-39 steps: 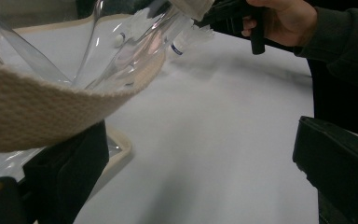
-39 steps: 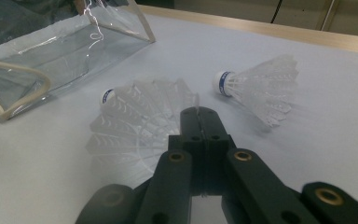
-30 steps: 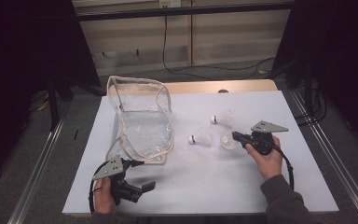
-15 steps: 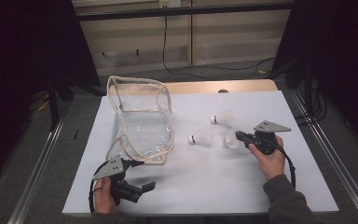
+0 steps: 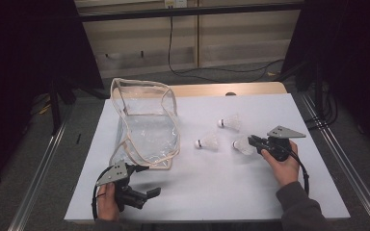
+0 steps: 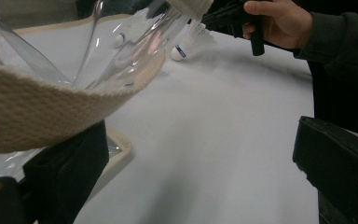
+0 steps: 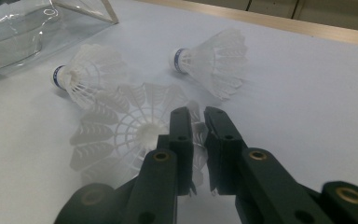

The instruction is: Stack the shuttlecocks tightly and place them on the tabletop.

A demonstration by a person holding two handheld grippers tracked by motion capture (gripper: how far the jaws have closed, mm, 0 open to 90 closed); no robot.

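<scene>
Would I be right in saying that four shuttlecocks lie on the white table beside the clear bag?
Not quite: the high view shows three shuttlecocks, not four, lying on the white table beside the clear bag.

Some things were hard to see

The right gripper point(image 7: 196, 122) covered part of the nearest shuttlecock point(image 7: 121, 133). A blurry bag strap point(image 6: 42, 109) hid much of the clear bag point(image 6: 121, 51).
</scene>
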